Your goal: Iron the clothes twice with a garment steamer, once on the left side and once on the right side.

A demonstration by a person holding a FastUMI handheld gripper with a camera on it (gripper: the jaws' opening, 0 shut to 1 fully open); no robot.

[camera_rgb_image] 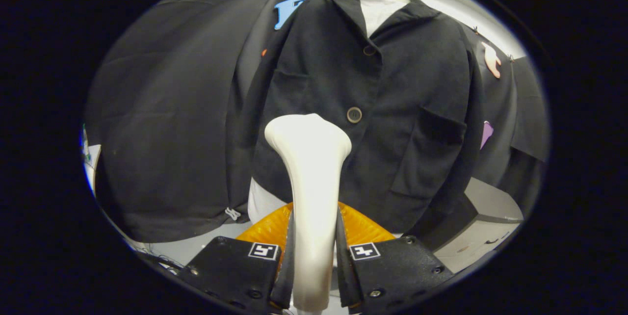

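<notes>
Jacket [392, 109], dark and buttoned, hung on a hanger right ahead of the fingers. The white garment steamer [310, 168] stood upright with its head near the middle button [354, 115], and the gripper [314, 261] was clamped tight on its handle.

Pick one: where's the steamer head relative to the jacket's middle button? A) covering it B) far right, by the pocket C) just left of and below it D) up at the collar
C: the steamer, clamped between both fingers of the gripper, has its head just left of and slightly below the middle button of the jacket, which stays in plain sight.
</notes>
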